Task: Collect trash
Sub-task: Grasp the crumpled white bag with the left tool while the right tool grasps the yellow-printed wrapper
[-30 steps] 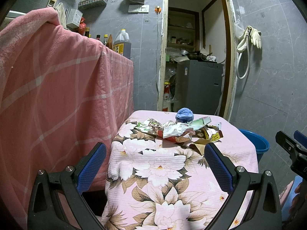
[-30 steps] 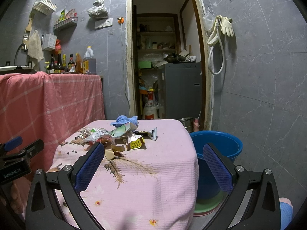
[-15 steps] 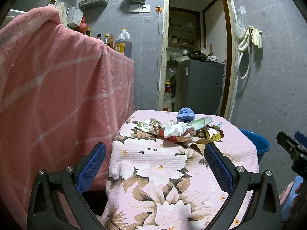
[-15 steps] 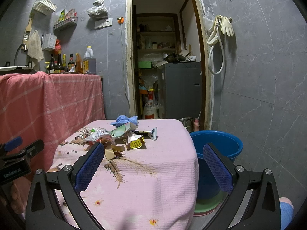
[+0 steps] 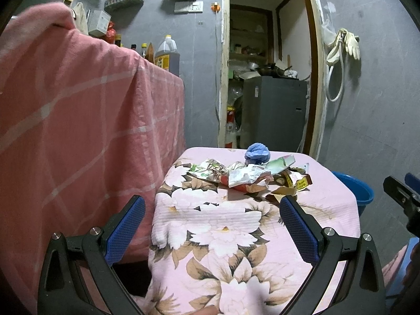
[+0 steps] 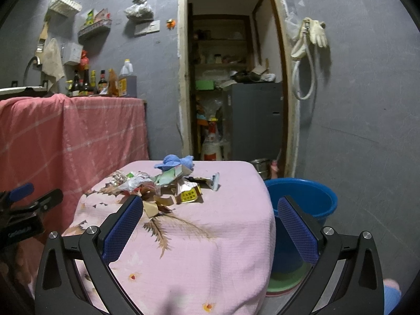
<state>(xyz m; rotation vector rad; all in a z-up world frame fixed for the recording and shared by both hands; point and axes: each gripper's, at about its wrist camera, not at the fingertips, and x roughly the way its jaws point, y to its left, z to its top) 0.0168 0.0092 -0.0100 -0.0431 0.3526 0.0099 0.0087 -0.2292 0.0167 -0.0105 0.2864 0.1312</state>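
Observation:
A heap of trash (image 5: 249, 176) lies at the far end of a small table under a pink floral cloth (image 5: 225, 225): crumpled wrappers, torn brown card and a yellow packet (image 6: 187, 195). A blue cloth ball (image 5: 257, 153) sits behind the heap. A white and blue razor (image 6: 214, 179) lies at its right in the right wrist view. My left gripper (image 5: 211, 225) is open over the near half of the table, short of the heap. My right gripper (image 6: 210, 225) is open too, over the table's near right side, holding nothing.
A blue bucket (image 6: 302, 199) stands on the floor right of the table. A tall counter draped in pink checked cloth (image 5: 78, 120) rises at the left, with bottles (image 6: 86, 84) on top. Behind the table a doorway opens onto a grey cabinet (image 5: 273, 110).
The left wrist view has crept slightly forward and down, so the heap sits a little higher in frame. The right gripper has not visibly moved. Both stay open.

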